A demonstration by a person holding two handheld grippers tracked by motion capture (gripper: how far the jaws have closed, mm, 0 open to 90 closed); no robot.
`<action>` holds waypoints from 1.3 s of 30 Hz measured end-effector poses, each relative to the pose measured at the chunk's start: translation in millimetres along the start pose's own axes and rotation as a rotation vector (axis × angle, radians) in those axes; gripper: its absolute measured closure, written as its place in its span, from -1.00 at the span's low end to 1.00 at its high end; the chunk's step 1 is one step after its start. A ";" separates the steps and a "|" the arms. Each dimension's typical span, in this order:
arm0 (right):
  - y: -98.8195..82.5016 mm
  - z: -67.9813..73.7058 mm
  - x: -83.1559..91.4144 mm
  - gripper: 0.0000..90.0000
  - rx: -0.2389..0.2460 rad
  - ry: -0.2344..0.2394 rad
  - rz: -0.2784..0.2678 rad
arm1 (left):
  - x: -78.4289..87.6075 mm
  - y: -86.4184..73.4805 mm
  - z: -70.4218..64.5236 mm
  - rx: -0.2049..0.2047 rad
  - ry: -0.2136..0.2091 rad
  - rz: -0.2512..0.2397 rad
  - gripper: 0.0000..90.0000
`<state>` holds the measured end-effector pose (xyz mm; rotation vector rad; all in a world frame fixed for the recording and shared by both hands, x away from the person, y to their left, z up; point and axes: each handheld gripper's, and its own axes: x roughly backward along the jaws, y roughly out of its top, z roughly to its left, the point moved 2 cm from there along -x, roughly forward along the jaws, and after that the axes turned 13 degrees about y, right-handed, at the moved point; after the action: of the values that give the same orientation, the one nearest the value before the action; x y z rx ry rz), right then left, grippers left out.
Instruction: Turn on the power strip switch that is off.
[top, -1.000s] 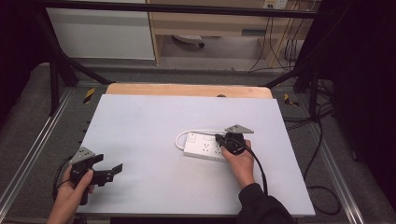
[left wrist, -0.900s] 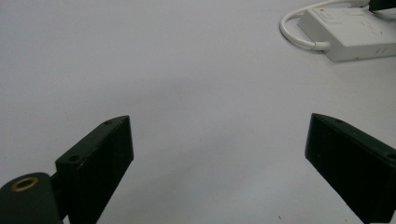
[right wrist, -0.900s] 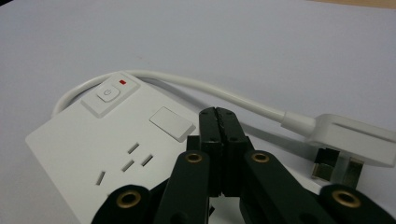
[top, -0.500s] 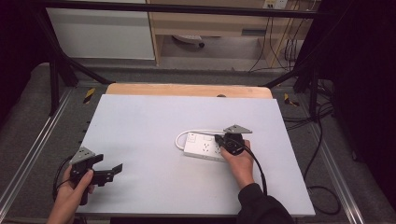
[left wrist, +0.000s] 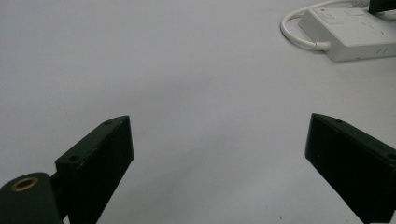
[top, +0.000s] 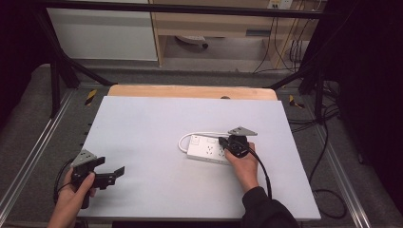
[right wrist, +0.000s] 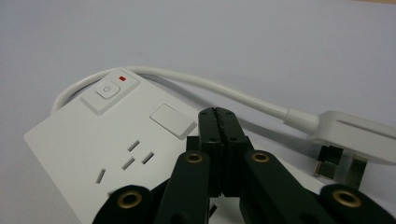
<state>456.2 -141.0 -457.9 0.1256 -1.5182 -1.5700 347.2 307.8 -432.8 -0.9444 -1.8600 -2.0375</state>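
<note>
Right gripper point(right wrist: 219, 119), jaws pressed together, sits over the power strip point(top: 209, 149); its long axis parallels the table's front edge. Left gripper point(top: 114, 175), jaws spread, rests well apart near the front-left corner.

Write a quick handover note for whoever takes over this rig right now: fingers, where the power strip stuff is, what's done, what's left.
Left gripper: open, holding nothing, near the front left corner of the table.
Right gripper: fingers shut together with nothing between them, tips over the top of the power strip near its flat rectangular panel.
Power strip lies mid-table, right of centre; its red indicator shows beside the power button.
Its white cable loops round to its own plug, which lies unplugged just beside the strip.
Done: nothing I can confirm. Left: likely pressing the button or plugging in; judge on takeover.
</note>
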 end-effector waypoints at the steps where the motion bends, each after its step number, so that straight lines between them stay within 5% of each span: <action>1: -0.1 -0.1 0.3 1.00 -0.001 0.000 0.001 | 0.1 0.0 0.0 0.000 0.000 0.000 -0.83; 28: 9.6 -1.4 20.1 0.81 0.003 -0.004 -0.081 | -0.6 -0.6 0.1 0.002 0.008 0.007 -0.83; 39: 13.2 -1.6 25.1 0.46 -0.012 -0.009 -0.098 | -0.9 -0.8 0.6 0.005 0.011 0.011 -0.83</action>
<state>449.7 -156.1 -434.6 0.1885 -1.5291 -1.6587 347.7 308.3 -434.0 -0.9378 -1.8499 -2.0268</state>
